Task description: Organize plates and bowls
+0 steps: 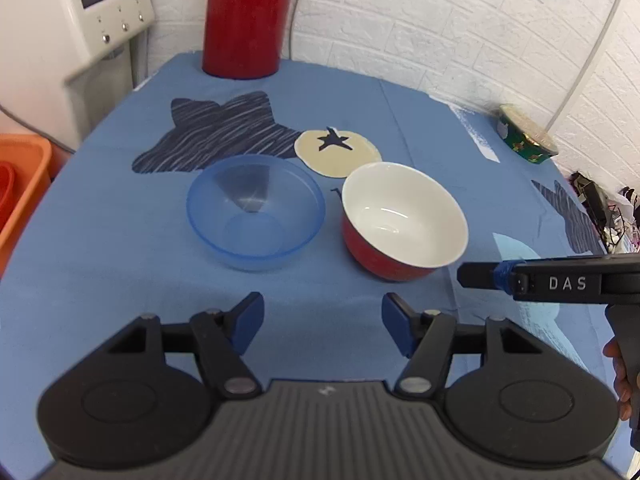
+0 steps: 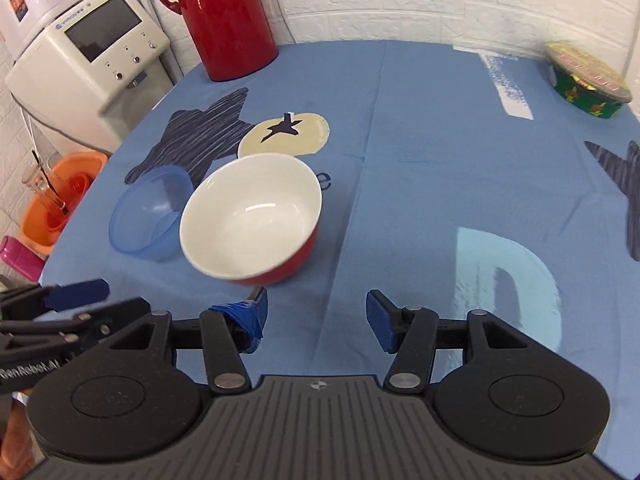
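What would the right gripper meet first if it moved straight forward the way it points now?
Probably bare tablecloth. The right gripper, jaws open, aims just right of the red bowl, which sits ahead and left of its centre line. Its left finger might graze the bowl's side, but depth is unclear.

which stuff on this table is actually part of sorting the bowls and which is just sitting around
Part of the job:
- blue translucent bowl
- red bowl with white inside
- left gripper, jaws open
- right gripper, jaws open

Just lying about:
- red thermos jug
- green round tin
- white appliance with a screen
- orange tub
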